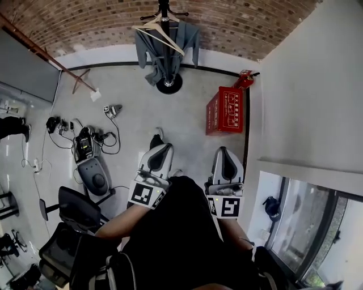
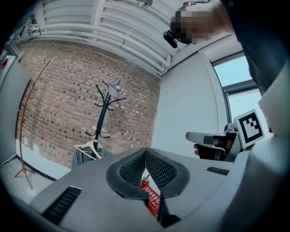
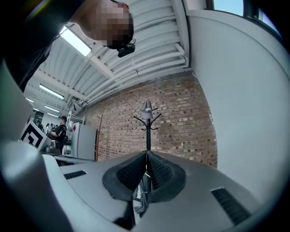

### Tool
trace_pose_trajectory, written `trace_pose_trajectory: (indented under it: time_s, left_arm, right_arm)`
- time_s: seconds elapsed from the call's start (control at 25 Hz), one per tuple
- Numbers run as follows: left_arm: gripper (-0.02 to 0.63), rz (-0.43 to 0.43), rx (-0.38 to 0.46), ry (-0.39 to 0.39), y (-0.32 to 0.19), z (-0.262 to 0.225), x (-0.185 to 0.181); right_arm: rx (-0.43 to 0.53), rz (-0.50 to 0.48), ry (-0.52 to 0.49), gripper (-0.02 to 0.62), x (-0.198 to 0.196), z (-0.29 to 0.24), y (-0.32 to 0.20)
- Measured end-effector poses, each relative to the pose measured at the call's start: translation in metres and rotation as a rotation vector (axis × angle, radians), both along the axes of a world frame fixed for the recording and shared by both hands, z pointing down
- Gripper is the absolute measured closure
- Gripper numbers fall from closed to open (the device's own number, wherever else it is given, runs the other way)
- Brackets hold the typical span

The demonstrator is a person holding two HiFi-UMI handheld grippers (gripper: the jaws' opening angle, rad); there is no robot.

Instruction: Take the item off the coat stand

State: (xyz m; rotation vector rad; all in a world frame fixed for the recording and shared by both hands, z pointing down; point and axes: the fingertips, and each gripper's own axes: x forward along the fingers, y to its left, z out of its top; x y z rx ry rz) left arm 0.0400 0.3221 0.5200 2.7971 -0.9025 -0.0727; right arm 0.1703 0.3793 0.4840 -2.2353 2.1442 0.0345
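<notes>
The coat stand (image 1: 164, 11) stood on the grey floor (image 1: 136, 122) in front of the brick wall (image 1: 85, 22), at the far end of the room in the head view. On it hung the item, a grey-blue garment (image 1: 152, 54), placed on a light wooden hanger (image 1: 165, 34). The garment covered the lower part of the pole and reached almost to the round black base (image 1: 169, 85).

Both hand-held grippers were close to the person's body and well apart from the stand. Neither one touched the garment.

The left hand-held gripper (image 1: 157, 136) pointed towards the stand, with bare floor between them. In the left gripper view, the left hand-held gripper (image 2: 145, 154) had its two dark pads pressed together with nothing between them. In that view the coat stand (image 2: 104, 108) appeared far away, up and to the left of the jaws, and the garment (image 2: 84, 157) with its hanger (image 2: 90, 146) hung low on it.

The right hand-held gripper (image 1: 223, 150) was beside the left one, near a red crate (image 1: 226, 110) that stood on the floor by the white wall. In the right gripper view, the right hand-held gripper (image 3: 146, 156) was also pressed together and empty. The coat stand (image 3: 147, 131) rose straight above the closed pads, so this gripper was aimed directly at it. A part of the garment (image 3: 142, 192) showed through the gap under the pads, far behind them.
</notes>
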Motion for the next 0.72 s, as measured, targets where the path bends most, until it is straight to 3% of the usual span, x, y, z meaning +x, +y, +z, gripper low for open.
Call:
trace_pose_trajectory:
  time_s: [0.28, 0.44, 0.72]
  left_arm:
    - [0.588, 0.089, 0.014, 0.004, -0.042, 0.002, 0.028]
    - [0.588, 0.024, 0.053, 0.01, -0.095, -0.01, 0.023]
    - [0.588, -0.044, 0.127, 0.036, -0.176, -0.041, 0.001]
  right_arm:
    - [-0.003, -0.008, -0.066, 0.577, 0.001, 0.0, -0.051]
    - [0.001, -0.054, -0.148, 0.577, -0.011, -0.002, -0.094]
    - [-0.028, -0.104, -0.091, 0.577, -0.036, -0.016, -0.192]
